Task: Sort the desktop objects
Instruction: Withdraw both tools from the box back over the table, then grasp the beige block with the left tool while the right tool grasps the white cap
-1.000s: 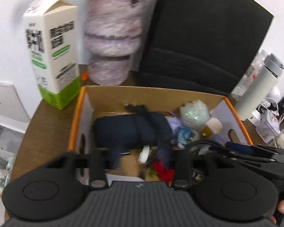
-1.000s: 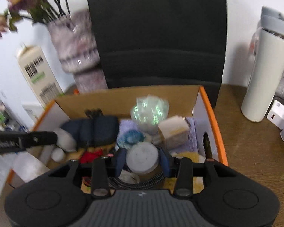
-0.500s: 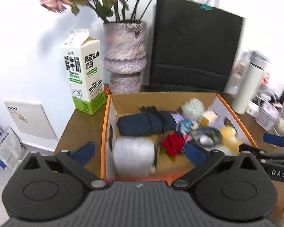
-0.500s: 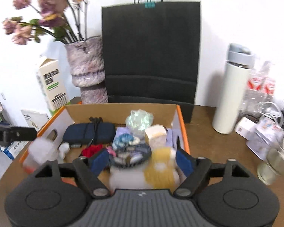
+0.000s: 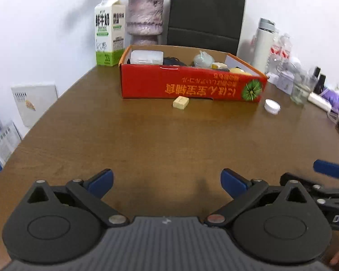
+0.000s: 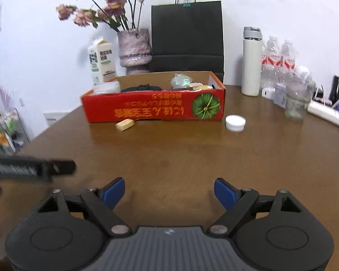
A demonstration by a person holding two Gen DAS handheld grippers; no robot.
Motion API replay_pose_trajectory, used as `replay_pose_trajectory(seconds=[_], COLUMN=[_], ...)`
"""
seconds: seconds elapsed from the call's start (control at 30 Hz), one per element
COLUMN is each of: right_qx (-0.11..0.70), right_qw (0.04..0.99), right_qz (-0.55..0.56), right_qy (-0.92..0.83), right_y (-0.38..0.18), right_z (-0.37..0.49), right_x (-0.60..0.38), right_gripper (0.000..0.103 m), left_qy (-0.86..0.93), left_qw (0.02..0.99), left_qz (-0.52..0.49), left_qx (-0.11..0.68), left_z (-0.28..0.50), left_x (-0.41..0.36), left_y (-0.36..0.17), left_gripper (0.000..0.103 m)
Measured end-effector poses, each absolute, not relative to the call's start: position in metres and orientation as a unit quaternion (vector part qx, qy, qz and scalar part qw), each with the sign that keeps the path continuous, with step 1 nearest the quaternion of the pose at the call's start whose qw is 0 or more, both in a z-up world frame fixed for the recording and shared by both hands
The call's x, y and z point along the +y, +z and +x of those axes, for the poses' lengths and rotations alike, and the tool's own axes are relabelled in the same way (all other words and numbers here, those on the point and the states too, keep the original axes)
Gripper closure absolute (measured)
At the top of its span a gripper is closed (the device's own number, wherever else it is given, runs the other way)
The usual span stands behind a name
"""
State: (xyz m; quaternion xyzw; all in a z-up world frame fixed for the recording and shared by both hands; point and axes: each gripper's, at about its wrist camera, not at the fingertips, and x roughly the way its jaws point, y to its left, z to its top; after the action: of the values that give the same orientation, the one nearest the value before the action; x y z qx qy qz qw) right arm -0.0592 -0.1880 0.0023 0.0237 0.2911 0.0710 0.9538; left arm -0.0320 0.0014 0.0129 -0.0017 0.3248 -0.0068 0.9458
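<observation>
A red cardboard box [image 5: 192, 85] [image 6: 156, 108] stands at the far side of the brown table, holding a clear plastic container [image 5: 147, 57], a dark pouch [image 6: 142, 88] and several small items. In front of it lie a pale yellow block [image 5: 180, 102] [image 6: 125, 124] and a white cap [image 5: 272, 106] [image 6: 235, 123]. My left gripper [image 5: 167, 181] is open and empty, well short of the box. My right gripper [image 6: 169, 189] is also open and empty, beside the left one.
Behind the box stand a milk carton [image 5: 109, 31], a flower vase [image 5: 145, 20] and a black paper bag [image 5: 205, 13]. A white flask [image 6: 250, 63], water bottles [image 6: 278, 58], a glass jar [image 6: 295, 103] and a power strip [image 6: 325, 113] crowd the right side. The table edge [image 5: 45, 113] curves along the left.
Both grippers have drawn back from above the box to the near part of the table and their jaws have spread wide. The round white thing between the right pads is gone.
</observation>
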Motion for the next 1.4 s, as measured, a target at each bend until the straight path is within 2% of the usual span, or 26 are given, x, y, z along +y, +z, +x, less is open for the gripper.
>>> replay_pose_trajectory(seconds=[0.23, 0.53, 0.7, 0.87, 0.93, 1.07, 1.13, 1.23, 1.27, 1.3, 1.33, 1.37, 1.4], right_qx=[0.291, 0.297, 0.279, 0.266, 0.269, 0.292, 0.306, 0.318, 0.321, 0.326, 0.324, 0.321, 0.320], right_qw=[0.955, 0.953, 0.959, 0.964, 0.963, 0.956, 0.951, 0.947, 0.946, 0.944, 0.945, 0.946, 0.947], right_qz=[0.009, 0.029, 0.023, 0.004, 0.007, 0.006, 0.012, 0.025, 0.029, 0.027, 0.024, 0.021, 0.017], right_qy=[0.049, 0.049, 0.041, 0.014, 0.001, -0.022, -0.035, -0.037, -0.035, -0.032, -0.032, -0.031, -0.029], right_y=[-0.009, -0.012, 0.004, 0.023, 0.019, -0.003, -0.010, -0.018, -0.021, -0.022, -0.023, -0.024, -0.023], right_z=[-0.080, -0.077, -0.054, 0.012, 0.046, 0.102, 0.122, 0.139, 0.141, 0.142, 0.141, 0.139, 0.136], right_x=[-0.184, -0.191, -0.213, -0.242, -0.251, -0.255, -0.256, -0.257, -0.257, -0.256, -0.255, -0.255, -0.252], right_gripper=[0.016, 0.016, 0.017, 0.017, 0.017, 0.019, 0.020, 0.028, 0.036, 0.052, 0.060, 0.074, 0.076], left_qy=[0.006, 0.002, -0.044, -0.111, -0.095, -0.074, -0.063, -0.062, -0.059, -0.060, -0.065, -0.072, -0.071], left_qw=[0.939, 0.934, 0.939, 0.926, 0.929, 0.930, 0.929, 0.928, 0.931, 0.933, 0.935, 0.936, 0.936], left_qz=[0.051, 0.053, 0.038, 0.047, 0.065, 0.077, 0.065, 0.037, 0.037, 0.041, 0.039, 0.034, 0.037], left_qx=[0.341, 0.353, 0.340, 0.357, 0.351, 0.351, 0.360, 0.364, 0.360, 0.352, 0.347, 0.344, 0.343], left_z=[-0.034, -0.029, 0.008, 0.089, 0.116, 0.154, 0.167, 0.178, 0.177, 0.175, 0.173, 0.170, 0.167], left_x=[-0.015, -0.015, -0.009, -0.017, -0.026, -0.032, -0.029, -0.021, -0.020, -0.021, -0.021, -0.022, -0.024], left_y=[0.004, 0.002, 0.029, 0.040, 0.033, 0.016, 0.009, 0.002, 0.001, 0.001, 0.001, 0.001, 0.001], left_gripper=[0.000, 0.000, 0.000, 0.001, 0.006, 0.024, 0.026, 0.042, 0.049, 0.055, 0.073, 0.081, 0.081])
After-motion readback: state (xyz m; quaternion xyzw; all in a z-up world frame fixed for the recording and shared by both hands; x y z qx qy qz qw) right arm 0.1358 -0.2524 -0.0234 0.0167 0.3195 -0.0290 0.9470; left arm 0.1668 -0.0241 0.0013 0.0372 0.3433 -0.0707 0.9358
